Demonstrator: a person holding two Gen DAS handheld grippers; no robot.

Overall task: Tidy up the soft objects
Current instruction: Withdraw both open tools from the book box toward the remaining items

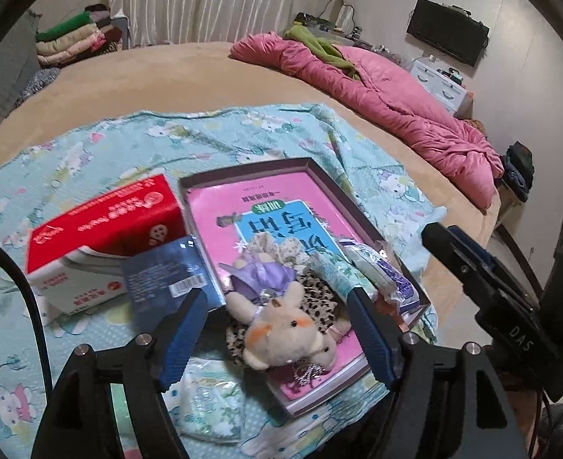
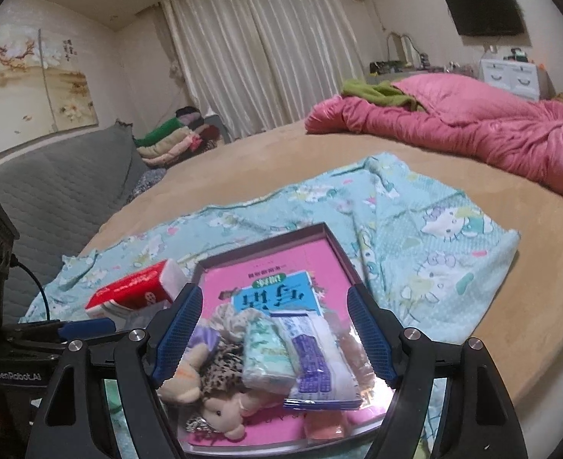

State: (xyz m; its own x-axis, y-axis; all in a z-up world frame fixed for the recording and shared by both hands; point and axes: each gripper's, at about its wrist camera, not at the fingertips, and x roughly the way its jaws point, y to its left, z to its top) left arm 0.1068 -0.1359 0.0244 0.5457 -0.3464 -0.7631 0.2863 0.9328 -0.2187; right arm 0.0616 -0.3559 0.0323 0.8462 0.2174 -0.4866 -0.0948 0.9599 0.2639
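Plush toy point(image 1: 281, 325) between spread left gripper point(image 1: 277, 311) fingers (untouched)

Left gripper point(image 1: 277, 329): jaws spread wide, blue pads point(image 1: 184, 334) facing each other, nothing between them in contact, black frame angled downward. Right gripper point(image 2: 271, 332): jaws likewise wide apart, blue pads point(image 2: 178, 334) unloaded, frame tilted down. The right gripper point(image 1: 484, 271) shows at the right edge of the left wrist view, close beside the left one.
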